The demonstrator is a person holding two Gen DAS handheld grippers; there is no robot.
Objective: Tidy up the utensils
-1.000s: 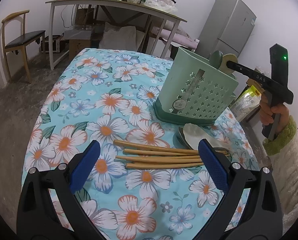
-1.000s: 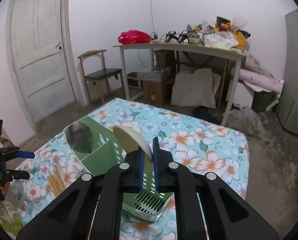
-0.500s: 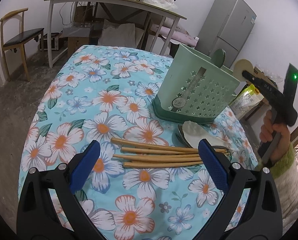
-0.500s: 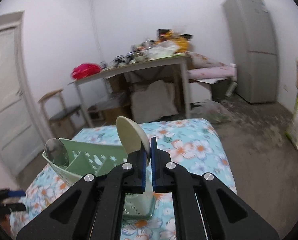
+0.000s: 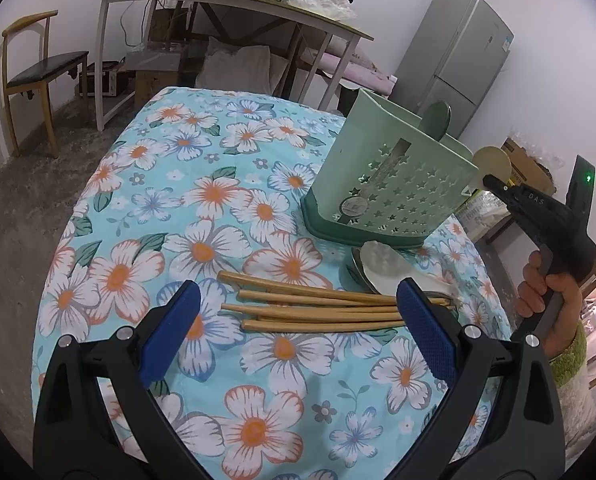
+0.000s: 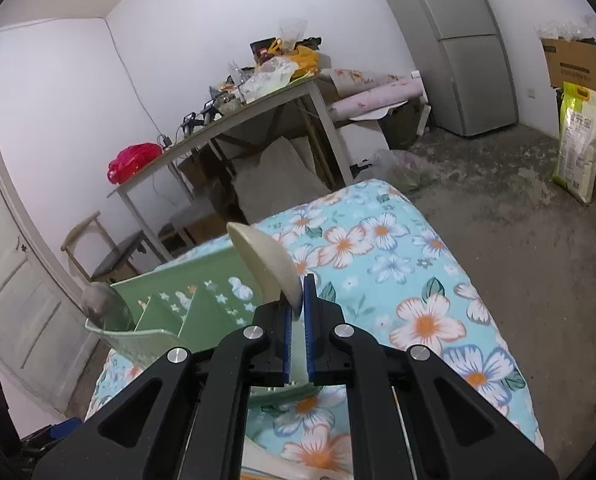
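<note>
A green star-punched utensil caddy [image 5: 381, 184] stands on the floral table, with a dark metal spoon [image 5: 437, 116] upright in it. My right gripper [image 6: 296, 304] is shut on a cream spoon [image 6: 264, 262], held just right of the caddy [image 6: 186, 300]; this shows in the left wrist view too [image 5: 491, 162]. Several wooden chopsticks [image 5: 317, 306] lie in front of the caddy, beside a white spoon [image 5: 381, 268] on a dark one. My left gripper [image 5: 298, 326] is open, low over the chopsticks.
The table has a blue floral cloth [image 5: 202, 208]. Behind it stand a cluttered grey table [image 5: 234, 0], a wooden chair [image 5: 34, 64] and a grey fridge [image 5: 453, 60]. A rice bag [image 6: 577, 140] and a cardboard box [image 6: 577, 64] sit on the floor to the right.
My right gripper has drawn the cream spoon away from above the caddy rim, to its right and lower, and turned. My left gripper has stayed open over the chopsticks.
</note>
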